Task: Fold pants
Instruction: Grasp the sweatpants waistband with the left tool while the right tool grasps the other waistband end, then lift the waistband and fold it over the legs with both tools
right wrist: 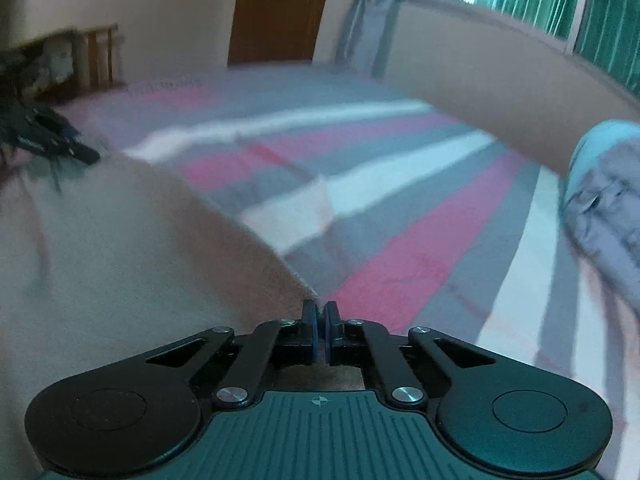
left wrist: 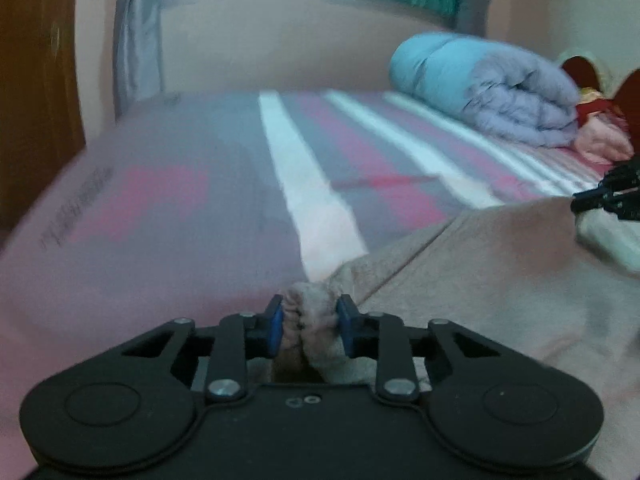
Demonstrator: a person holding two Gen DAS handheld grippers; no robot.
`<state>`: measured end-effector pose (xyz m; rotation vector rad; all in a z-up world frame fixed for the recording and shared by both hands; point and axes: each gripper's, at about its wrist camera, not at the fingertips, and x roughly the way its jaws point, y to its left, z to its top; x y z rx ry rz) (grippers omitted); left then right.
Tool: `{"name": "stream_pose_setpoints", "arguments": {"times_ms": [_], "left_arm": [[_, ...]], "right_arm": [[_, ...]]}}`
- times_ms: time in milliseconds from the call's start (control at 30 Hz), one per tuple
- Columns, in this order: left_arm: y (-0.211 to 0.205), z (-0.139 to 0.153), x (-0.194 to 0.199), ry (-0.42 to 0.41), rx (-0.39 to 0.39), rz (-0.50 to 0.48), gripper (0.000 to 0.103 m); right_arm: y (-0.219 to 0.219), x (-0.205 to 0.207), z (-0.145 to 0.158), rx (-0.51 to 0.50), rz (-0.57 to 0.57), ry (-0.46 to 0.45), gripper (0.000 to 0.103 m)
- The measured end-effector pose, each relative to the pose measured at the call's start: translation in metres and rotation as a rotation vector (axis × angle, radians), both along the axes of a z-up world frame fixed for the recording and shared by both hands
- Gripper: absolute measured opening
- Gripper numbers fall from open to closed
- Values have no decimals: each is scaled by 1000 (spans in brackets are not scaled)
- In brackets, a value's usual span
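Observation:
Beige pants (left wrist: 480, 264) lie on the striped bed, filling the lower right of the left wrist view. My left gripper (left wrist: 310, 306) is shut on a bunched fold of that fabric, squeezed between its blue pads. In the right wrist view the pants (right wrist: 120, 248) spread over the lower left, and their edge runs into my right gripper (right wrist: 320, 308), whose pads are pressed together on the thin cloth. Each gripper shows in the other's view: the right one (left wrist: 580, 202) at the pants' far edge, the left one (right wrist: 86, 155) blurred at the far left.
The bed sheet (left wrist: 304, 184) has pink, grey and white stripes. A rolled blue-grey duvet (left wrist: 488, 84) and a pink pillow (left wrist: 600, 140) lie at the bed's far right. A wall with green-curtained windows borders the bed, and a wooden door (right wrist: 276, 12) stands beyond it.

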<state>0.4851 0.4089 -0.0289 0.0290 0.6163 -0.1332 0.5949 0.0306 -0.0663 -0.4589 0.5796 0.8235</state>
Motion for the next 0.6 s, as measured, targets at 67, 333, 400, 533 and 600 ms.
{"name": "stream_pose_setpoints", "arguments": {"times_ms": [67, 333, 400, 533, 600], "left_arm": [[0, 19, -21, -60, -2, -31, 16], [-17, 66, -130, -198, 8, -160, 16], [-24, 63, -159, -203, 28, -168, 16], [-39, 35, -205, -144, 5, -149, 16], [-45, 10, -224, -82, 4, -116, 16]], "right_arm": [[-7, -26, 22, 21, 3, -39, 3], [-54, -156, 87, 36, 56, -170, 3], [-61, -195, 89, 11, 81, -200, 3], [-70, -255, 70, 6, 74, -165, 2], [-73, -280, 48, 20, 43, -115, 2]]}}
